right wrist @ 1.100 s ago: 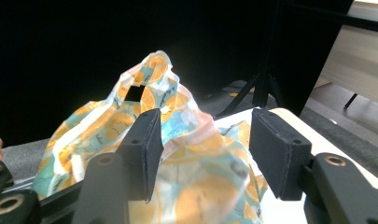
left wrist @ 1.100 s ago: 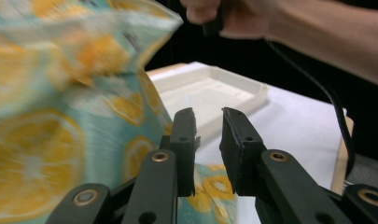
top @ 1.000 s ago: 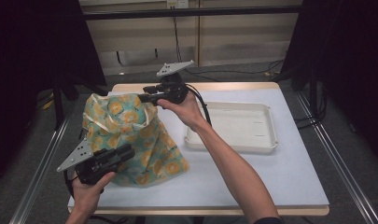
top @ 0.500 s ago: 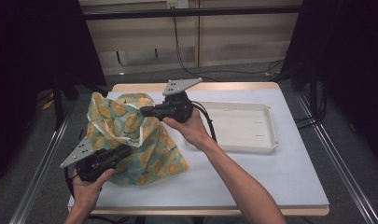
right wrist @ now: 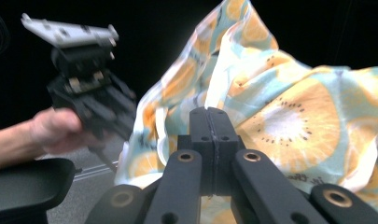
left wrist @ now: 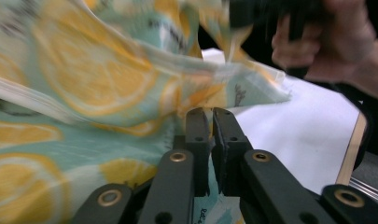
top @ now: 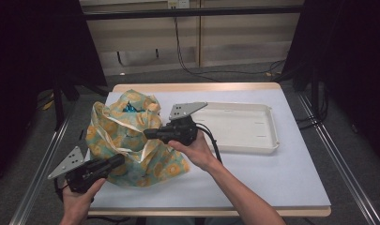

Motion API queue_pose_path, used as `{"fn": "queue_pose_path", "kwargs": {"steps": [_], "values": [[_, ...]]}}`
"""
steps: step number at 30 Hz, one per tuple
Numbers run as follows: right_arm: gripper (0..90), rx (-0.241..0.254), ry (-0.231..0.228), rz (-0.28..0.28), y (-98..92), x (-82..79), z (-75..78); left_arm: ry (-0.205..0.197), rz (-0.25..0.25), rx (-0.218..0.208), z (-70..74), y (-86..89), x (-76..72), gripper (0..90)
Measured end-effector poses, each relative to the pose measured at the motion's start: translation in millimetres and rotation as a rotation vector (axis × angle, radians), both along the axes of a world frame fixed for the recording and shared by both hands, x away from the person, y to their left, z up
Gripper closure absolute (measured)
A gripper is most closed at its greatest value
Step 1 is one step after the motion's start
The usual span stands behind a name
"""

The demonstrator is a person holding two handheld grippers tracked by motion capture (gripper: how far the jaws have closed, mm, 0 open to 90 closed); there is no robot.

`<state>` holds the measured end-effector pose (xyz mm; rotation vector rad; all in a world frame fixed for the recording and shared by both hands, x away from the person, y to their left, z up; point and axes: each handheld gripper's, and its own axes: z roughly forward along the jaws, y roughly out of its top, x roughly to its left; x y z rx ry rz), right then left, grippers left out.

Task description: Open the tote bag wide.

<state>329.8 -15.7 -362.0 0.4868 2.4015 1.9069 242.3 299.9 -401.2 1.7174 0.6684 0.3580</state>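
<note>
L gripper (top: 116,161): near-left of table, held in person's left hand (top: 77,199); jaws nearly together w/ a thin fold of the bag's lower edge pinched between them, seen in left gripper view (left wrist: 211,122).
Bag (top: 126,136): fabric, teal w/ yellow-orange citrus-slice print, pale straps; sits slumped on left part of white table (top: 281,173), mouth up, something blue (top: 130,108) showing inside at top, too small to tell what.
R gripper (top: 150,134): over bag's right side, held in right hand (top: 197,152), grey 3-cornered plate on top; tips point left at the cloth. In right gripper view (right wrist: 210,116) jaws pressed fully together, bag cloth right behind them; can't tell if any cloth is caught.
Tray (top: 267,140): white, shallow, rectangular, right of bag on far-right half of table, just beside R gripper's cable, apart from bag.
Bkgd: dark floor, cables (top: 187,61) along far wall.
</note>
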Motion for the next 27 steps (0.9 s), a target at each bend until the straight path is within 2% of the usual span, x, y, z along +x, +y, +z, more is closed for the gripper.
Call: {"fn": "queue_pose_path", "kwargs": {"steps": [1,4,6,7,8,9,11,13,15,16,18,20,21,22,26,27], "values": [[90.0,-0.004,0.007,0.004,0.4,-1.8,-3.9,-0.013,-0.001,0.005,2.4,2.6,-0.7,83.8],[90.0,-0.018,0.019,0.007,2.2,-5.2,-13.5,-0.041,0.005,-0.017,11.4,6.3,-2.5,81.6],[90.0,-0.020,0.025,0.009,2.6,-6.2,-16.8,-0.048,0.000,-0.022,14.3,6.5,-1.8,80.3],[90.0,-0.021,0.029,0.010,3.0,-6.8,-20.7,-0.056,-0.006,-0.018,15.7,6.4,-0.4,78.5],[90.0,-0.031,0.038,0.014,4.7,-8.0,-26.3,-0.048,0.002,-0.016,16.9,3.6,1.5,71.2],[90.0,-0.029,0.042,0.018,5.7,-8.2,-28.7,-0.045,0.001,0.001,17.5,-0.1,6.2,69.2],[90.0,-0.045,0.052,0.029,9.0,-9.7,-35.5,-0.047,0.004,0.002,17.0,-2.4,9.3,67.7],[90.0,-0.060,0.065,0.039,12.3,-11.5,-43.1,-0.039,0.017,0.037,13.7,-7.6,21.5,61.8],[90.0,-0.069,0.067,0.042,13.8,-12.2,-46.4,-0.027,0.012,0.042,11.5,-9.2,26.2,59.7],[90.0,-0.076,0.076,0.048,15.9,-13.6,-52.4,-0.030,0.039,0.074,9.0,-11.2,30.1,56.7],[90.0,-0.091,0.084,0.057,17.8,-15.5,-58.3,-0.019,0.037,0.080,5.0,-11.4,33.7,55.0],[90.0,-0.113,0.088,0.070,20.7,-18.6,-64.7,-0.010,0.036,0.081,2.9,-11.9,34.1,55.3],[90.0,-0.114,0.089,0.077,21.5,-19.8,-67.4,-0.005,0.037,0.118,-0.8,-13.3,32.2,57.8],[90.0,-0.112,0.096,0.080,21.5,-20.6,-69.2,0.002,0.030,0.132,-2.5,-14.2,30.8,61.1],[90.0,-0.104,0.102,0.071,18.8,-20.6,-72.8,0.012,0.000,0.159,-8.3,-13.2,27.0,82.1],[90.0,-0.108,0.100,0.071,17.9,-20.7,-73.7,0.014,-0.023,0.145,-10.1,-12.7,27.3,85.8]]}}
